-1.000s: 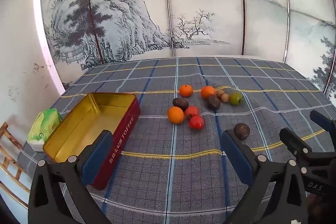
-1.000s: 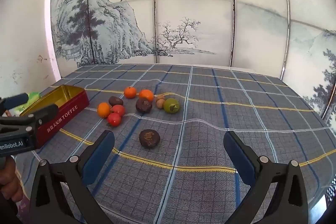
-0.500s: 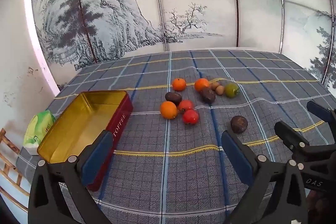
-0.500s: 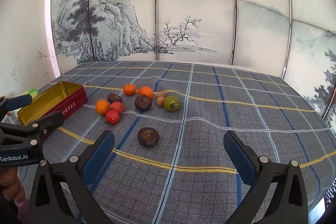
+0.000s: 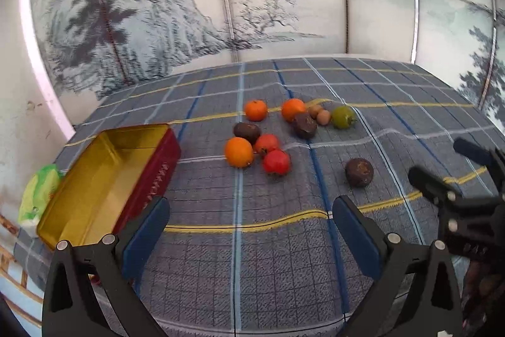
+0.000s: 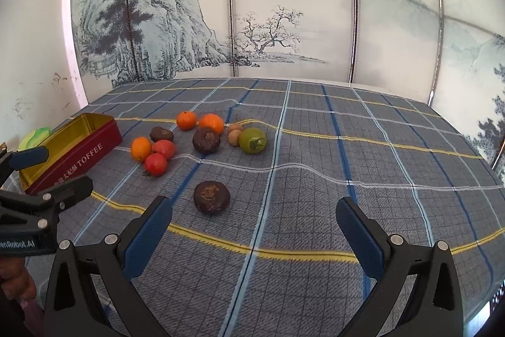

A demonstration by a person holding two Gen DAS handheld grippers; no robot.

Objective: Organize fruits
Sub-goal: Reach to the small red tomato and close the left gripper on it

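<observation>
Both tools have crept toward the fruit since a second ago. The left tool [image 5: 249,220] and right tool [image 6: 254,220] hang spread, empty. A lone dark fruit [image 6: 211,197] lies nearest; the toffee tin [image 5: 104,176] sits left on the table [image 6: 347,179].

my view is bright with soft, even daylight glowing through the pale painted landscape screen [image 6: 268,30] at the far side. shadows under things are faint. my left view is smeared with motion blur; my right is sharp. both bend strongly at their dark round edges.
</observation>
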